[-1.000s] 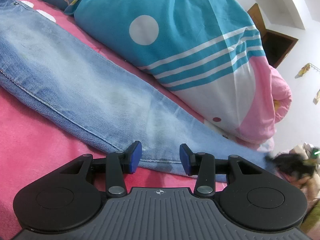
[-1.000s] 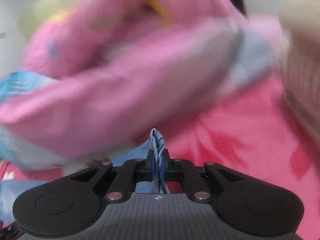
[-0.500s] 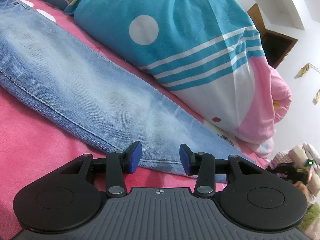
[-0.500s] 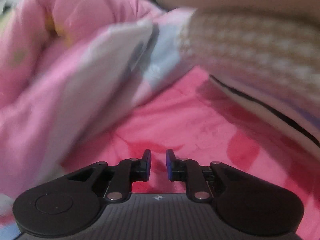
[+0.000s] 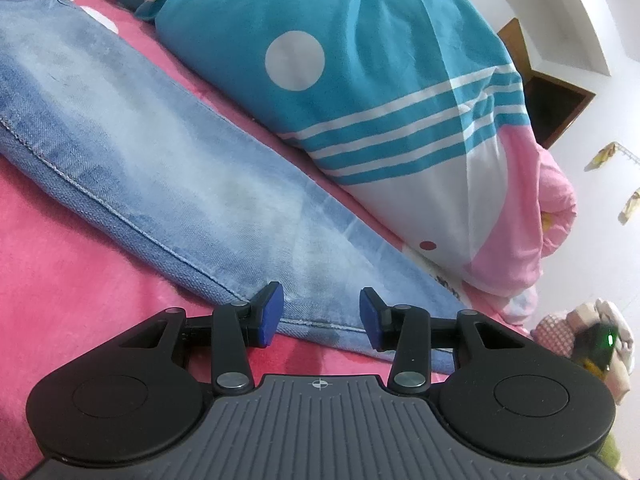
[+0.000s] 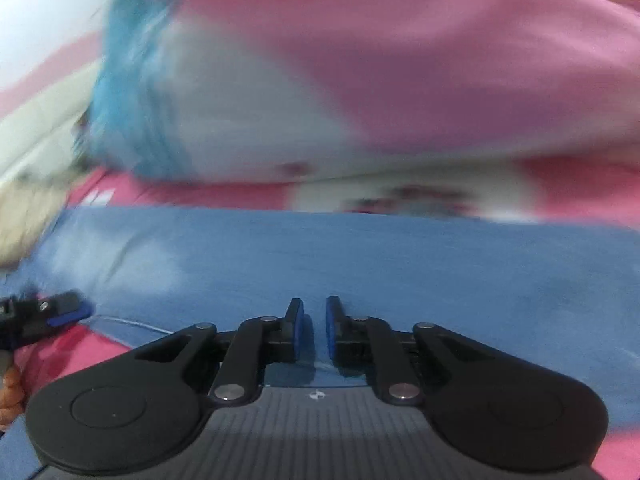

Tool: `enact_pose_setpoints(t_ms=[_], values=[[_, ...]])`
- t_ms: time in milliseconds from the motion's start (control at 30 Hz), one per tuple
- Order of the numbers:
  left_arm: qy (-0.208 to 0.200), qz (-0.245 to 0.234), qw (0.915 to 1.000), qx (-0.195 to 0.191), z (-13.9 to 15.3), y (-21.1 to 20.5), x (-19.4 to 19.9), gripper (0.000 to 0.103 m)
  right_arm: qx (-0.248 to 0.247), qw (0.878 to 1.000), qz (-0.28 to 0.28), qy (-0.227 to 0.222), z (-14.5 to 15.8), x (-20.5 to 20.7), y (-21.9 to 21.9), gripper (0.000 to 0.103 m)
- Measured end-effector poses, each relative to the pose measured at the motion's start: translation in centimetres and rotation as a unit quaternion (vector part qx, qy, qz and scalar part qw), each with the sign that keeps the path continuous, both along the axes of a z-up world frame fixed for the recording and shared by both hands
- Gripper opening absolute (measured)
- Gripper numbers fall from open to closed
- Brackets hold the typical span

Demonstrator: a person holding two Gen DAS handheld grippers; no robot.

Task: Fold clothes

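Hovering at the jeans [image 5: 168,168] laid flat on the pink bed [image 5: 80,288], left tongs [image 5: 320,314] gape wide, right tongs [image 6: 311,330] slightly apart, both empty; a shallow pinch risks snagging the blanket.

The left tongs [image 5: 321,315] gape over the hem of jeans [image 5: 168,176] on a pink blanket [image 5: 72,272].

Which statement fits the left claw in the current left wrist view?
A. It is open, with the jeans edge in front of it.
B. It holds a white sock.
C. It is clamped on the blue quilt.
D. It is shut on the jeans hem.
A: the left claw has its blue pads wide apart with nothing between them, and the jeans lie just beyond.
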State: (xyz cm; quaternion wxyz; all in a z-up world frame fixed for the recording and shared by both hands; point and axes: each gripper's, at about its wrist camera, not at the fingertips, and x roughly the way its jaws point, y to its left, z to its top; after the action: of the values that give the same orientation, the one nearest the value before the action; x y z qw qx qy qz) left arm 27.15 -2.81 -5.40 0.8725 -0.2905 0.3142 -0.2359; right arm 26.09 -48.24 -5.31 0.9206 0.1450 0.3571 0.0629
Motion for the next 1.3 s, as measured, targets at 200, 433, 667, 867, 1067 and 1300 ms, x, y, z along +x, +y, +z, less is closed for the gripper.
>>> enact_pose_setpoints(t_ms=[200, 433, 667, 867, 1067, 1300], values=[[0.000, 0.000, 1.0000, -0.004, 0.0, 0.1, 0.0, 0.042, 0.089, 0.979, -0.182, 0.007, 0.5, -7.8, -12.8, 0.000], [0.000, 0.001, 1.0000, -0.008, -0.1, 0.2, 0.0, 0.042, -0.019, 0.992, -0.117, -0.043, 4.7, -4.8, -3.8, 0.004], [0.000, 0.001, 0.9999, -0.010, -0.1, 0.2, 0.0, 0.043, -0.097, 0.994, -0.042, -0.020, 3.4, -1.3, 3.2, 0.028], [0.000, 0.000, 0.9999, -0.011, -0.1, 0.3, 0.1, 0.044, -0.082, 0.992, -0.092, 0.001, 1.3, -6.0, -0.3, 0.031], [-0.015, -0.009, 0.9999, 0.002, 0.3, -0.1, -0.3, 0.061, -0.124, 0.985, -0.123, -0.010, 0.6, -10.8, 0.7, 0.072], [-0.044, -0.013, 0.9963, 0.072, 1.6, -1.8, -1.5, 0.103, -0.130, 0.977, -0.170, -0.004, 0.5, -11.1, 0.2, 0.103]])
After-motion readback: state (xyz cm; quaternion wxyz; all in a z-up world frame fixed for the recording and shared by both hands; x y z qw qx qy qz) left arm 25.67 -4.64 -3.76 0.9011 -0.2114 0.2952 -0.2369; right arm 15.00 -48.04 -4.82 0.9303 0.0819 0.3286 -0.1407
